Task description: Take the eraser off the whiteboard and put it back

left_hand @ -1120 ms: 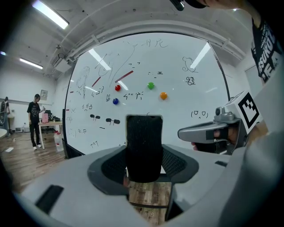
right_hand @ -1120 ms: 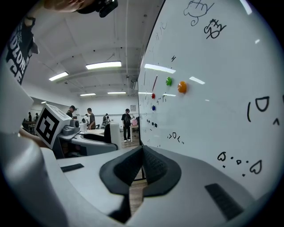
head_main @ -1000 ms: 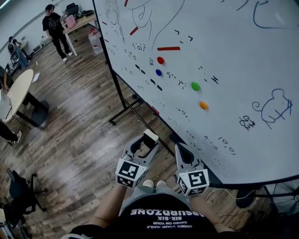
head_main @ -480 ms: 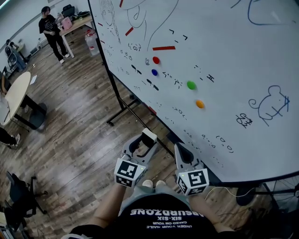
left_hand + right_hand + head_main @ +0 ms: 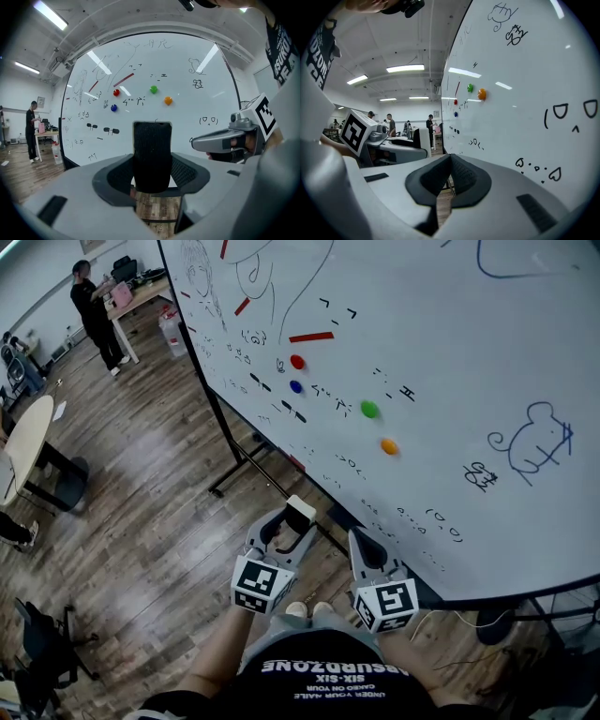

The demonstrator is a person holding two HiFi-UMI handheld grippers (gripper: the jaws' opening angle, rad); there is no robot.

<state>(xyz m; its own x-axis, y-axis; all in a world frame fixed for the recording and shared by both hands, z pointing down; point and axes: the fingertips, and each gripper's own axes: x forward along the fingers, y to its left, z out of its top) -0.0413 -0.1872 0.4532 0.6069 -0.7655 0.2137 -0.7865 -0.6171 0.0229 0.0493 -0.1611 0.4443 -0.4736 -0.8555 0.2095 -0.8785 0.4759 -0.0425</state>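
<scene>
The eraser (image 5: 300,514) has a black felt face and a white back. It stands upright between the jaws of my left gripper (image 5: 286,532), which is shut on it, held low in front of the whiteboard (image 5: 450,352) and apart from it. In the left gripper view the eraser (image 5: 152,154) fills the middle, its felt face toward the camera. My right gripper (image 5: 364,547) sits beside it to the right, close to the board's lower edge. Its jaws (image 5: 449,176) are shut with nothing between them.
The whiteboard carries scribbles, red (image 5: 297,362), blue (image 5: 296,386), green (image 5: 369,409) and orange (image 5: 389,446) magnets. Its stand legs (image 5: 246,460) rest on the wood floor. A round table (image 5: 28,442) and a chair (image 5: 42,643) stand at left; a person (image 5: 92,310) stands far back.
Both grippers have stayed in place, the eraser still in the left one. Only the head view has drifted, so the board and its magnets sit slightly further left.
</scene>
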